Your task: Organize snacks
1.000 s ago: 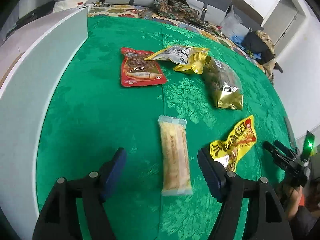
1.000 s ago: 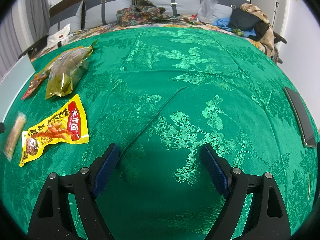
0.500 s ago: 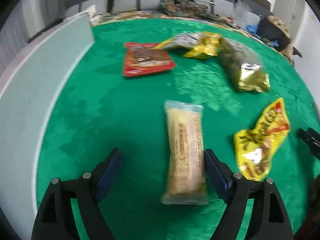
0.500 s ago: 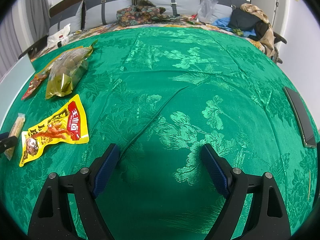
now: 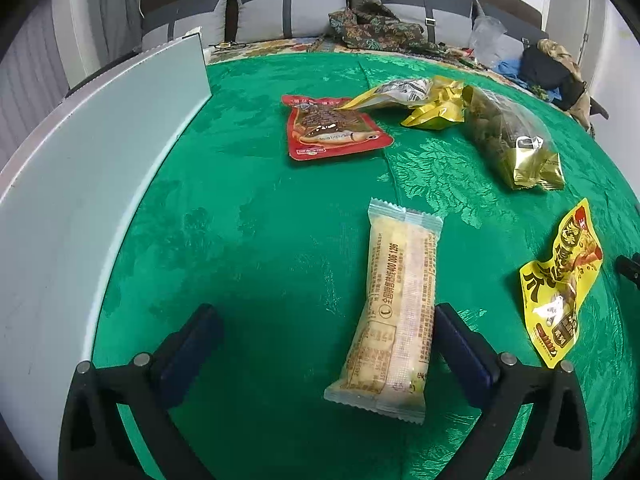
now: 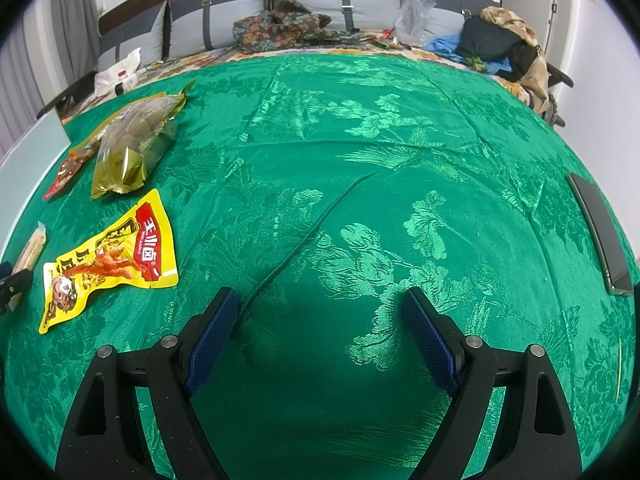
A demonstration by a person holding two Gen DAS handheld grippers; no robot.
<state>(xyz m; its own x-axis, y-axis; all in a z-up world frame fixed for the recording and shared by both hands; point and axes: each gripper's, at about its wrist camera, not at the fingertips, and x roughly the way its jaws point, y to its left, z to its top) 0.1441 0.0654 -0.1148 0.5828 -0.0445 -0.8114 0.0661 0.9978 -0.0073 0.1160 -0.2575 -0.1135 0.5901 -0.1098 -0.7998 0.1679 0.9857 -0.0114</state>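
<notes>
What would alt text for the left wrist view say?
Open black tongs hover over a long pale snack bar on a green tablecloth, the bar beside the right-hand pad. Beyond lie a red pouch, gold bags and a yellow packet.

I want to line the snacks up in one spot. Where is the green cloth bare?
Bare: the wide stretch between the yellow packet and the dark phone, and the strip between the white board and the long pale bar. Crowded: around the red pouch.
</notes>
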